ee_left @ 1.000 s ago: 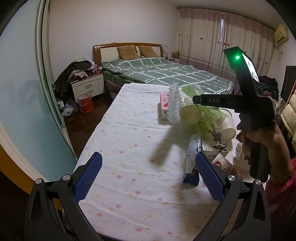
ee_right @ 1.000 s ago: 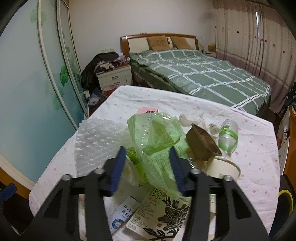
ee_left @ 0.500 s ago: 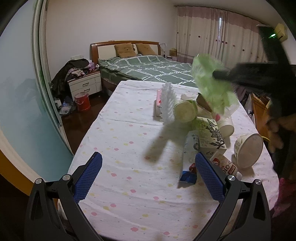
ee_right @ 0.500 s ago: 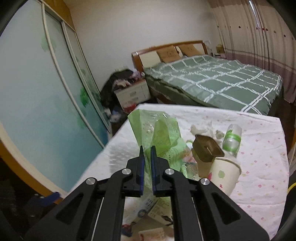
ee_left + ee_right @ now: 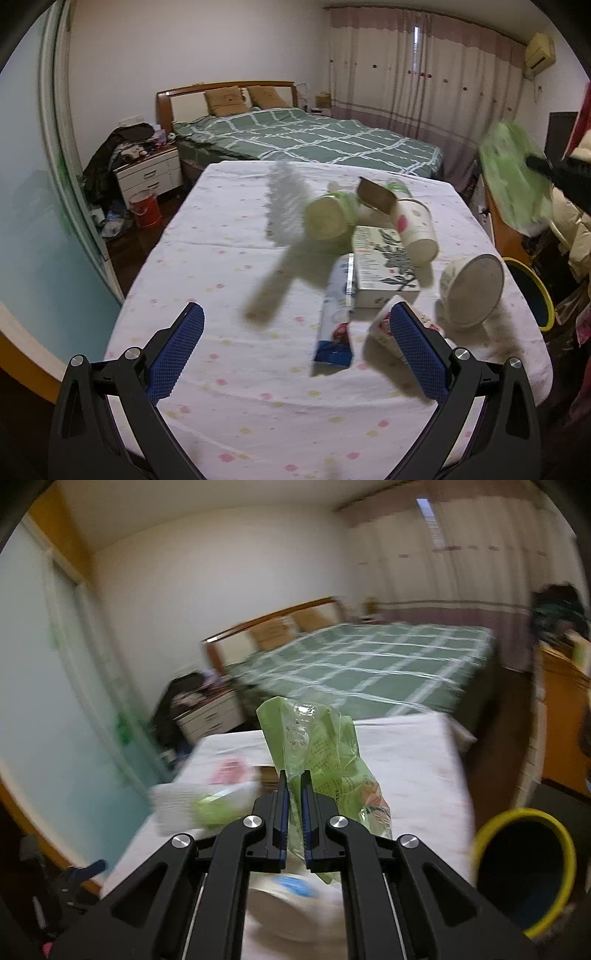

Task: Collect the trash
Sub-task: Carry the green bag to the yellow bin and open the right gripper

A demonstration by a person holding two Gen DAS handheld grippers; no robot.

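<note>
A: Where was the crumpled green plastic bag [image 5: 325, 753]?

B: Clamped between the right gripper [image 5: 293, 808] pads, up in the air over the table's right part. In the left wrist view it showed at the far right edge [image 5: 513, 181], blurred, off past the table's right side.

A: Right jaws?

B: Clenched on the bag, thin film pinched between them. Bag stuck up above the tips and hung down on the right.

A: Left gripper [image 5: 295, 354]?

B: Jaws released, spread wide, nothing between them. It hovered over the near part of the white tablecloth with coloured dots [image 5: 229, 258].

A: Other trash on the table?

B: A white box with a black floral print [image 5: 384, 266] right of centre, a paper cup on its side [image 5: 415, 230] beyond it, a white bowl tipped over [image 5: 472, 288] at the right, a blue-and-white carton [image 5: 336, 314] lying near the left gripper's right pad. Also a blurred white bubble sheet [image 5: 286, 206], standing upright.

A: Bin?

B: Round dark bin with a yellow rim [image 5: 524, 871], on the floor just right of the table. Green checked bed [image 5: 306, 140] at the far side.
</note>
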